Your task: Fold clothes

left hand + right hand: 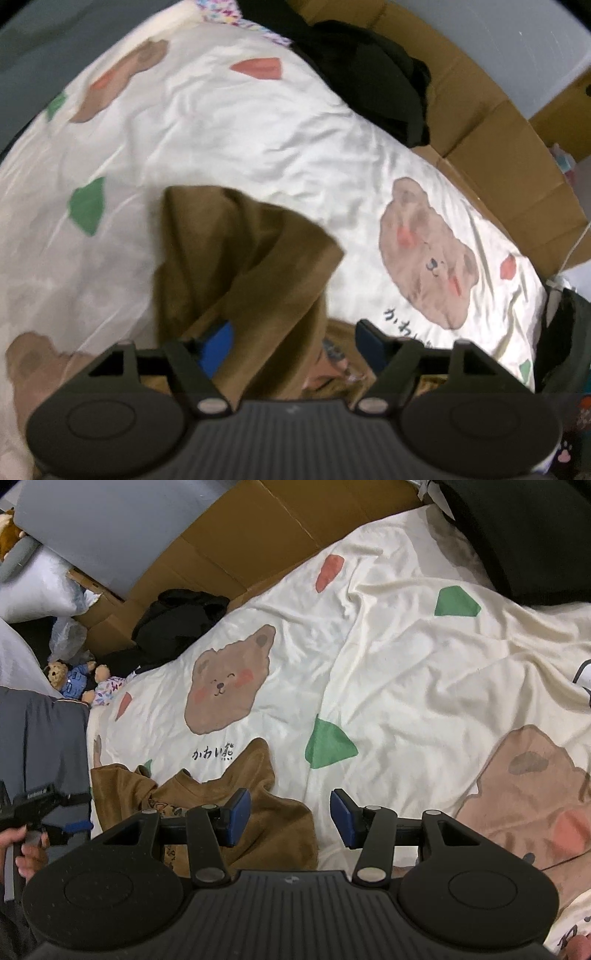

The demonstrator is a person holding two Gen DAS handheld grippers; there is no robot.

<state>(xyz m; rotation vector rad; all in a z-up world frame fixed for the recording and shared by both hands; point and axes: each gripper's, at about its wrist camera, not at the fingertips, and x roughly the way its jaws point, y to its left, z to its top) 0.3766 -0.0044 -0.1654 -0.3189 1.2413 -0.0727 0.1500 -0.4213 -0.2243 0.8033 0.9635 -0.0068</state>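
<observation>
Left hand-held gripper (295, 341) jaws apart over brown shirt (240, 258), nothing pinched; right hand-held gripper (286, 818) apart too. Risk: the loose fold could slump on the bedsheet (221, 122).

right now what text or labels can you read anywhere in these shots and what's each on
"かわい熊": black print on the bedsheet below the bear face.
Print on the brown shirt: too creased to read.
White label on the left gripper: too small to read.
Black characters at the sheet's right edge: cut off.
</observation>
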